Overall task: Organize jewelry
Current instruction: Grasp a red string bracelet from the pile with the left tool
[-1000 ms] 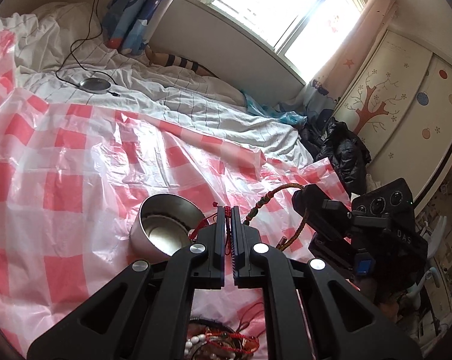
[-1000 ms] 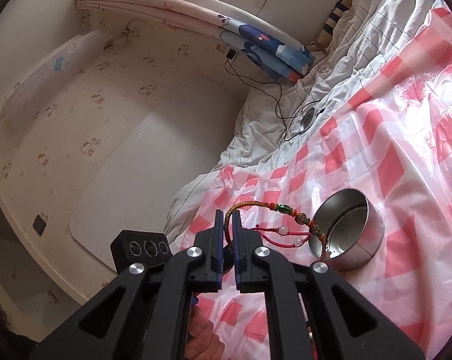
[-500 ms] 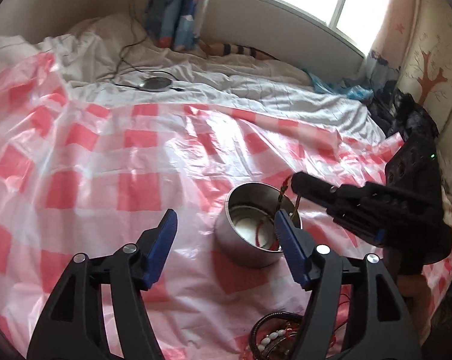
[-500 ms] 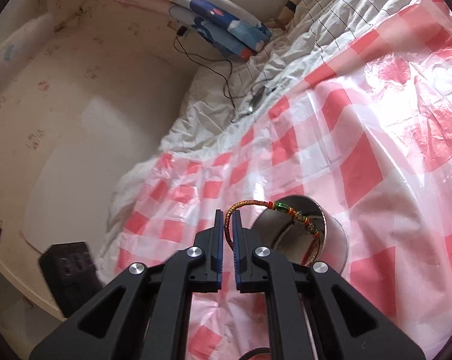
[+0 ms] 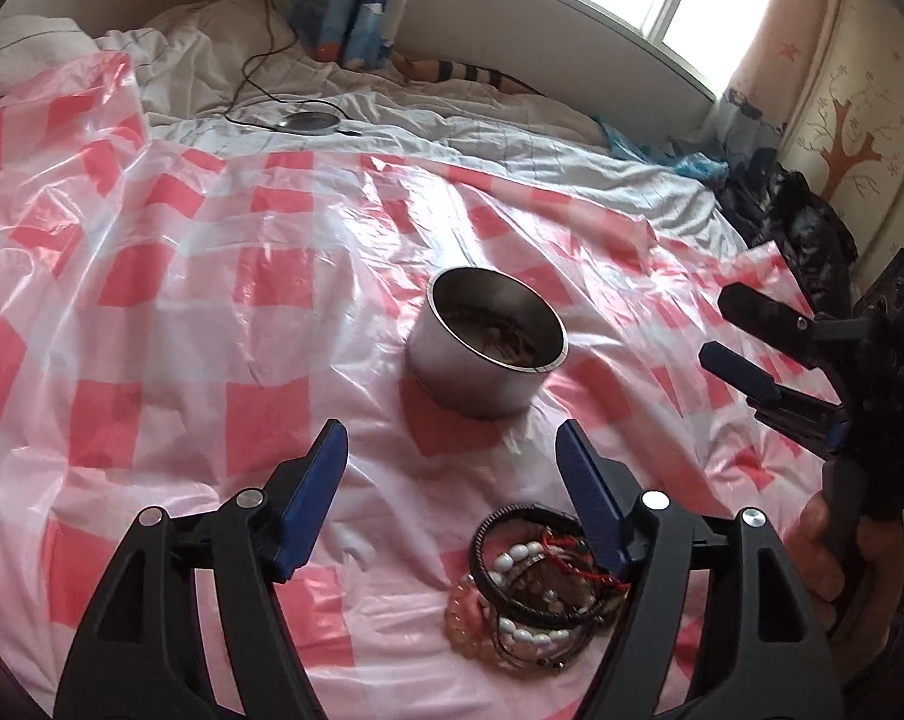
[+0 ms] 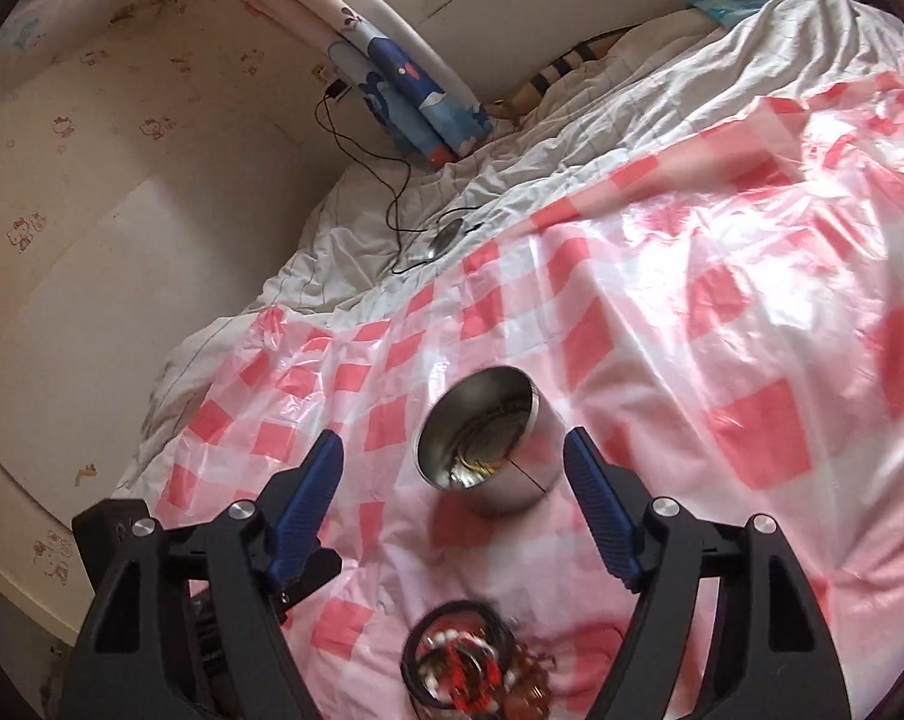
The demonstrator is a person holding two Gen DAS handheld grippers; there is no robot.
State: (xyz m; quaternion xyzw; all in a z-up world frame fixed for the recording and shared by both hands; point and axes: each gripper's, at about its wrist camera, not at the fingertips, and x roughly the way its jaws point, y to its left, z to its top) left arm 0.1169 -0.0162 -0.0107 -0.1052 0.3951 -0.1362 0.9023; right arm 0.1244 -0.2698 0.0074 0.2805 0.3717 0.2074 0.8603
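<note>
Beside steel tin, tangled heap of beaded bracelets

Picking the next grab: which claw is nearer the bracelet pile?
Left. Left claw hangs open right over the bracelet pile; right claw is open, off beside the steel bowl.

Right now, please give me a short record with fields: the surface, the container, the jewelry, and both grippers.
surface: red-and-white checked plastic sheet spread over a white bed cover
container: round steel bowl, upright, some jewelry inside
jewelry left out: pile of bracelets, bead and cord, in front of the bowl, apart from it
left gripper: fingers have just been opening, nothing between them
right gripper: fingers have just been opening, nothing held
</note>
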